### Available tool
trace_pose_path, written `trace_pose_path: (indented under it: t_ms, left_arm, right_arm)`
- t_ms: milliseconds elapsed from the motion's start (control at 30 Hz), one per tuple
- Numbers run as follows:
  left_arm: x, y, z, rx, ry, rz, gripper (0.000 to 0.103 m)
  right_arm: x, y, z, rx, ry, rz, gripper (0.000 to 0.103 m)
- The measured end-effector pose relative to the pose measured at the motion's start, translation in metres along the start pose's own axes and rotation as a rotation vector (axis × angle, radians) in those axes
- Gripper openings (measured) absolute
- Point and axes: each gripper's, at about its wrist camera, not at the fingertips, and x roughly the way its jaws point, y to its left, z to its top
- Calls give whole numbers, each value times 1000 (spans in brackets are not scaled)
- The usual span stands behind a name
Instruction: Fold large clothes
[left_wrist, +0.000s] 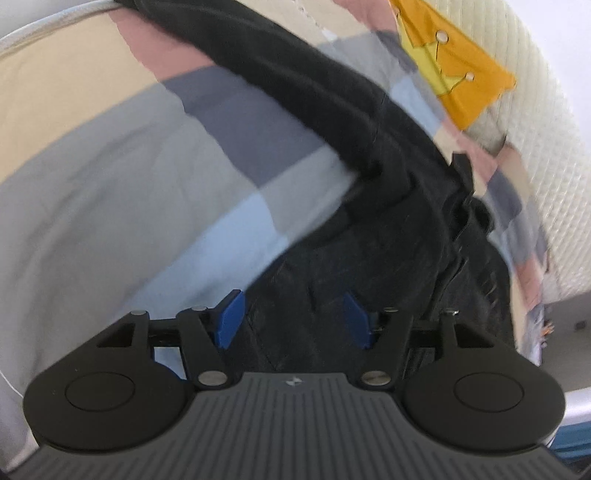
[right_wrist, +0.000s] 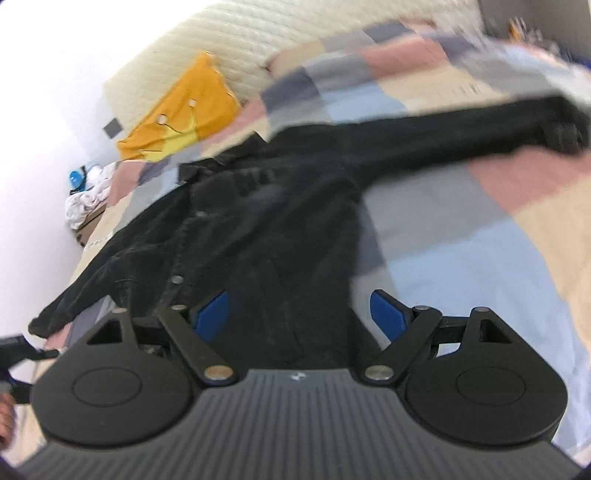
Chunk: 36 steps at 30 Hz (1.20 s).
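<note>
1. The black jacket (right_wrist: 280, 206) is lying spread across the patchwork bed (right_wrist: 461, 229), filling the frame's centre, ready for folding.
2. The left gripper (left_wrist: 293, 319) and right gripper (right_wrist: 301, 314) are hovering over its hem, fingers spread, gripping nothing.

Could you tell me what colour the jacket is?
Black jacket; clearest in the right wrist view.

Black jacket (right_wrist: 280, 206), pastel-checked bedspread (left_wrist: 110, 177), orange-yellow cloth (right_wrist: 184, 110), blue-padded tools (right_wrist: 301, 317).

No readable text, label or number anywhere.
</note>
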Motion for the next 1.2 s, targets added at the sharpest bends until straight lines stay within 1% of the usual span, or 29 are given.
trace_pose_path:
  t_ms: [67, 133, 200, 233, 267, 333, 400, 467, 633, 667, 767, 800, 900, 933, 967, 1000, 1033, 1067, 1100, 1133, 1167, 1200]
  left_arm:
    - [10, -2, -6, 14, 10, 23, 65]
    - [16, -4, -10, 49, 1, 47, 65]
    - [19, -4, -12, 72, -24, 67, 65]
    - [21, -4, -10, 69, -29, 64, 65]
    - [23, -2, -10, 63, -32, 60, 65]
    - [25, 0, -9, 59, -35, 54, 65]
    - [26, 4, -10, 62, -38, 57, 65]
    - [29, 7, -10, 50, -35, 43, 65]
    - [35, 12, -11, 46, -23, 41, 65]
    - [36, 14, -11, 44, -19, 43, 65]
    - [40, 18, -11, 39, 5, 41, 65]
    - [41, 19, -12, 38, 11, 38, 65]
    - [42, 21, -13, 31, 25, 24, 65]
    - [43, 22, -15, 28, 30, 20, 65]
    - [43, 23, -16, 27, 37, 16, 65]
    - [44, 23, -18, 30, 42, 15, 65]
    - [45, 22, -19, 34, 43, 16, 64]
    - [44, 22, -21, 40, 41, 17, 61]
    - [45, 22, -22, 44, 39, 21, 58]
    - [45, 22, -23, 47, 38, 31, 51]
    - [44, 22, -24, 45, 35, 34, 40]
    - [43, 24, -24, 37, 35, 28, 35]
  right_arm:
    - [5, -10, -2, 38, 36, -10, 81]
    - [11, -16, -2, 70, 61, -12, 80]
    - [19, -20, -3, 83, 87, -12, 72]
    - [23, -23, -4, 88, 105, -12, 68]
    - [24, -26, -5, 102, 116, -6, 68]
    - [28, -30, -6, 133, 132, 41, 66]
    - [34, -31, -8, 144, 158, 65, 64]
    - [39, -32, -9, 146, 183, 74, 60]
    - [52, -42, -13, 204, 242, 73, 59]
    - [54, -43, -14, 203, 256, 63, 57]
    - [65, -37, -20, 165, 298, 19, 58]
    - [68, -34, -22, 148, 308, 8, 59]
    - [73, -22, -26, 82, 321, -21, 59]
    - [73, -18, -27, 63, 324, -21, 46]
    - [73, -16, -29, 58, 331, -8, 36]
    - [71, -14, -30, 57, 329, -11, 33]
    - [68, -12, -30, 44, 319, -20, 20]
    - [64, -10, -30, 37, 310, -19, 12]
    - [60, -10, -29, 46, 297, -6, 11]
    - [53, -9, -28, 49, 277, 17, 10]
    - [45, -8, -26, 54, 253, 48, 9]
    - [38, -7, -24, 67, 229, 90, 9]
